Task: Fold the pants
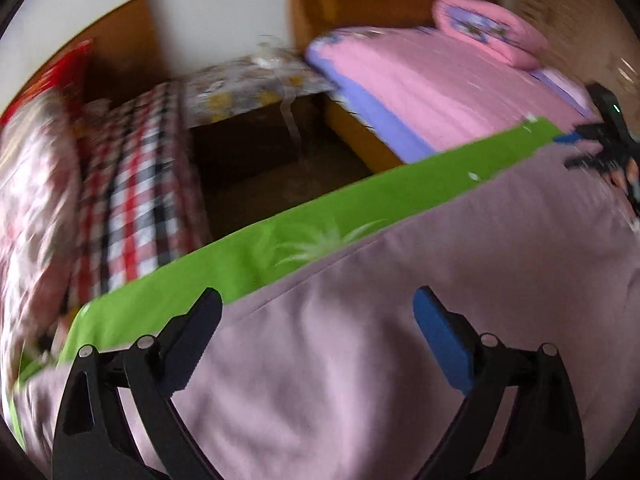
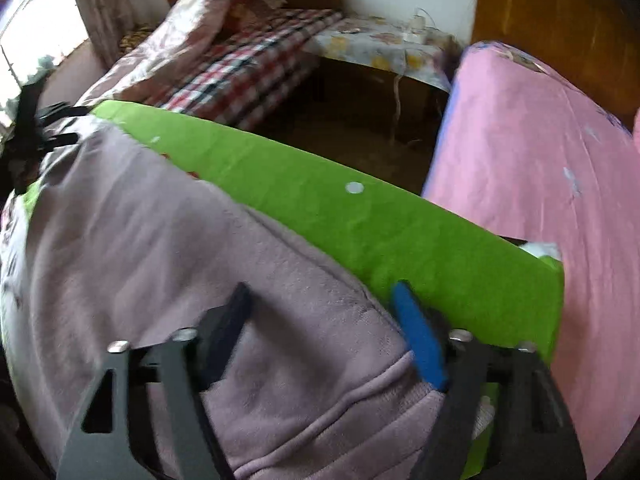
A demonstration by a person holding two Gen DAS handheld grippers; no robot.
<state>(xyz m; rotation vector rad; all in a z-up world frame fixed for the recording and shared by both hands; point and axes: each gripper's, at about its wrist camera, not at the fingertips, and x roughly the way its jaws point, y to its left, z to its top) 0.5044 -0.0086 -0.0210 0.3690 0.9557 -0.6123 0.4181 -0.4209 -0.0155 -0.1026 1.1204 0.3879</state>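
I hold both tools over the pants (image 1: pixel 400 340), a soft mauve pair spread flat on the green cloth (image 1: pixel 280 236) that covers the work surface; I place everything else by that green cloth. The pants lie on its near part and leave a long strip of green bare along the far edge. My left gripper (image 1: pixel 318 320) hangs above the plain middle of the fabric with its jaws spread wide, nothing between them, and I cannot tell whether the tips touch the cloth. My right gripper (image 2: pixel 324 316) is at the hemmed end of the pants, close to the right end of the green cloth; its jaws stand about half apart, the blue pad (image 2: pixel 418 336) at the very edge of the fabric where the bare green begins, the dark finger (image 2: pixel 226 332) over the mauve surface. A raised fold of fabric sits between them, but the pads do not look pressed on it. Beyond the green cloth, across a gap of dark floor, is a bed with a pink sheet (image 2: pixel 540 168), and to the left of that a checked blanket (image 1: pixel 136 184).
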